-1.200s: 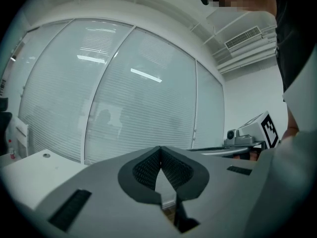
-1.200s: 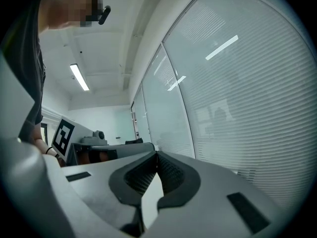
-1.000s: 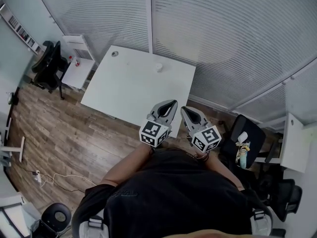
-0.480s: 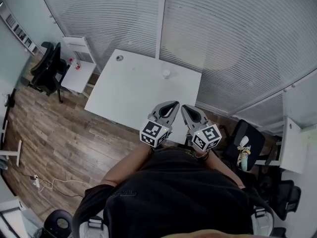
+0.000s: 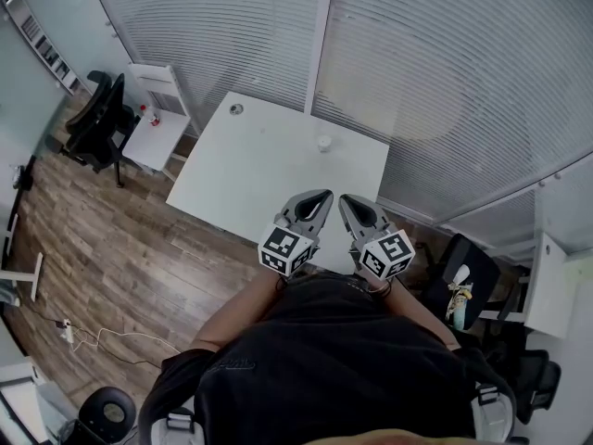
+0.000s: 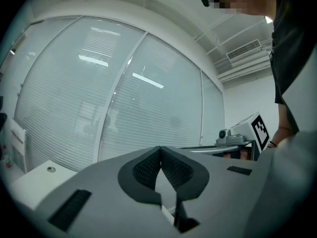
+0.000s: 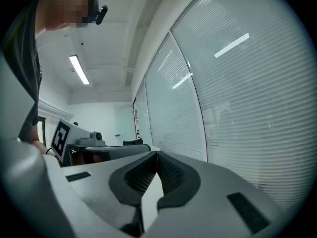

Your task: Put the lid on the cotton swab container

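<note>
A small white cotton swab container (image 5: 324,143) stands near the far edge of the white table (image 5: 269,174). A small round lid (image 5: 236,109) lies near the table's far left corner; in the left gripper view that lid (image 6: 51,169) shows low at the left. My left gripper (image 5: 323,194) and right gripper (image 5: 344,201) are held side by side in front of my chest, over the table's near edge and well short of both objects. Both are shut with nothing between the jaws, as the left gripper (image 6: 159,148) and right gripper (image 7: 157,153) views show.
Glass walls with blinds (image 5: 417,72) run behind the table. A black office chair (image 5: 97,119) and a low white cabinet (image 5: 153,114) stand to the left. Another black chair (image 5: 463,267) and a white desk (image 5: 547,286) are at the right. A cable (image 5: 102,336) lies on the wood floor.
The table, container and lid have shifted right and nearer in the head view as I moved toward them. Both grippers kept their pose in front of me and stayed shut.
</note>
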Demonstrator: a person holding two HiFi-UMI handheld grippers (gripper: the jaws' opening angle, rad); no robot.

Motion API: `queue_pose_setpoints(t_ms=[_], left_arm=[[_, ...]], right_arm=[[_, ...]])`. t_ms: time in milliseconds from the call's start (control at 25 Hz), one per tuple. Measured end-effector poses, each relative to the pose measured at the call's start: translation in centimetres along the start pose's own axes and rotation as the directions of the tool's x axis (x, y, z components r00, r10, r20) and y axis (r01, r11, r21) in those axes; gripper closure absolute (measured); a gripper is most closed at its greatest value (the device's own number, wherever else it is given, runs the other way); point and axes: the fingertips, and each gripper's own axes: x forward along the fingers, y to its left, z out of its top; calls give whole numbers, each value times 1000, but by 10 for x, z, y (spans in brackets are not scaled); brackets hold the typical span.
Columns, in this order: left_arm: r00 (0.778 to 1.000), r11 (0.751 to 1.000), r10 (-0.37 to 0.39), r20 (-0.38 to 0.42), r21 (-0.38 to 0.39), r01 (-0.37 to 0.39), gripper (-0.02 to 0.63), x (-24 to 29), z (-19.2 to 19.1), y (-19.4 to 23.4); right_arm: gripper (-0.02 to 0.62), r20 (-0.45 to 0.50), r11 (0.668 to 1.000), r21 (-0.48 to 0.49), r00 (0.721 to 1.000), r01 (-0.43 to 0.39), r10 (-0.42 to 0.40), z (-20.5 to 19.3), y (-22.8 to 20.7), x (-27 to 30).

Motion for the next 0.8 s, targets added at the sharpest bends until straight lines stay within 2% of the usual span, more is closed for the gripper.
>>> queue_pose_setpoints(t_ms=[560,800], left_arm=[[998,999,-27,-52,16,28,591,32,-19,-7],[996,1000,-31,-89,-4,30,591,51,-37,-3]], right_arm=[[572,-6,999,38,1000,10,-10,-10,-28,-9],[572,-22,998,62,1000,17,-16,-19,-50,-11]])
